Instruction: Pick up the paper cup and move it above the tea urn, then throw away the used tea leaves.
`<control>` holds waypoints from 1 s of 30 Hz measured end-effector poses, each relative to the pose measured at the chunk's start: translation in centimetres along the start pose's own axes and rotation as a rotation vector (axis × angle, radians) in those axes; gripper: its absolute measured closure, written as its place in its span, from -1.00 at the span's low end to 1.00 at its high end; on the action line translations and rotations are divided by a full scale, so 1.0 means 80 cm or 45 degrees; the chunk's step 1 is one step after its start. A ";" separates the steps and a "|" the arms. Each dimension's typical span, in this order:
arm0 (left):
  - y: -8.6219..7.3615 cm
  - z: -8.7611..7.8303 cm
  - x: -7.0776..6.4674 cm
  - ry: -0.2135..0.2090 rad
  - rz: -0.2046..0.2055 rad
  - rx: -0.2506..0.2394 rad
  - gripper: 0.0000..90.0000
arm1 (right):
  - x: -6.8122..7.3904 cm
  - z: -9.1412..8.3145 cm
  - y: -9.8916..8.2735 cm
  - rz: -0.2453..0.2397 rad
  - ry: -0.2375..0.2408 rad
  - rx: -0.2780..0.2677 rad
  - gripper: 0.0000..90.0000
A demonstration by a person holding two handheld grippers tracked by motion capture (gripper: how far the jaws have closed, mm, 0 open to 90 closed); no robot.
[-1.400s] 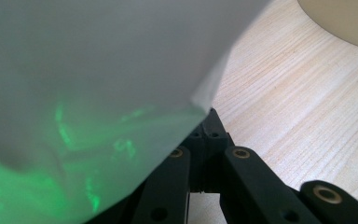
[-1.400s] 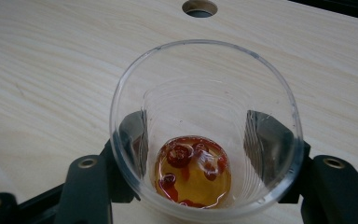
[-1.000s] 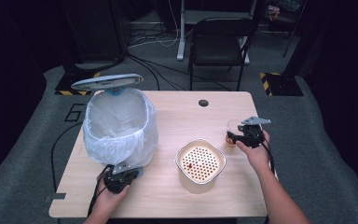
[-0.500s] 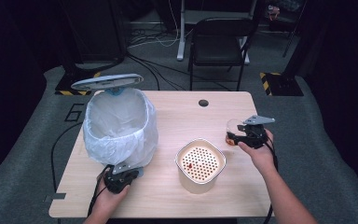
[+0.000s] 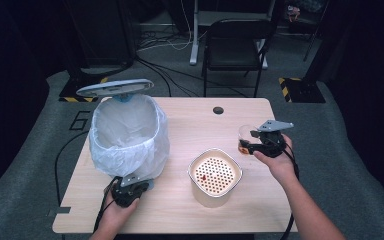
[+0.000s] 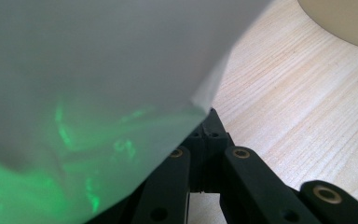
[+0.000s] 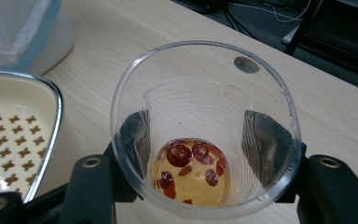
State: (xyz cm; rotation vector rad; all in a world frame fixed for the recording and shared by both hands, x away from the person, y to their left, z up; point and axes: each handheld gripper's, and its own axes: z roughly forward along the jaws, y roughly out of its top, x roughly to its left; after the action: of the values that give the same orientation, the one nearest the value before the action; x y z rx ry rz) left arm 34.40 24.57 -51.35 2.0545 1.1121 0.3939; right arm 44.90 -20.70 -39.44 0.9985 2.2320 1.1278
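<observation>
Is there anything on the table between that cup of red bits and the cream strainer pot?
Nothing visible. The right gripper clamps the clear cup, and only bare table lies between it and the strainer pot.

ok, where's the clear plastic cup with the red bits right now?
The clear plastic cup sits between the right gripper's jaws at the table's right side in the high view, just right of the cream perforated strainer bowl, with amber liquid at its bottom.
</observation>
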 end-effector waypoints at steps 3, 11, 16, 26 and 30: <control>0.000 0.000 0.000 0.000 0.000 0.001 1.00 | 0.002 -0.001 0.008 -0.016 0.023 -0.022 -0.06; 0.000 0.000 0.000 0.001 0.000 0.000 1.00 | 0.001 0.005 0.027 -0.109 0.080 -0.041 -0.04; 0.000 0.000 0.000 0.000 0.001 0.000 1.00 | 0.005 0.014 0.039 -0.169 0.120 -0.046 -0.03; 0.000 0.000 0.000 0.001 0.004 0.005 1.00 | 0.015 0.016 0.056 -0.247 0.183 -0.082 0.03; 0.000 0.000 0.000 0.002 0.004 0.005 1.00 | 0.022 0.015 0.062 -0.303 0.195 -0.100 0.04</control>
State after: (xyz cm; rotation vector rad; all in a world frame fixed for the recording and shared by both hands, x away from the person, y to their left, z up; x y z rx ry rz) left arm 34.39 24.59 -51.32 2.0600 1.1116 0.3951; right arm 46.54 -16.76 -36.15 0.6133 2.3314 1.2068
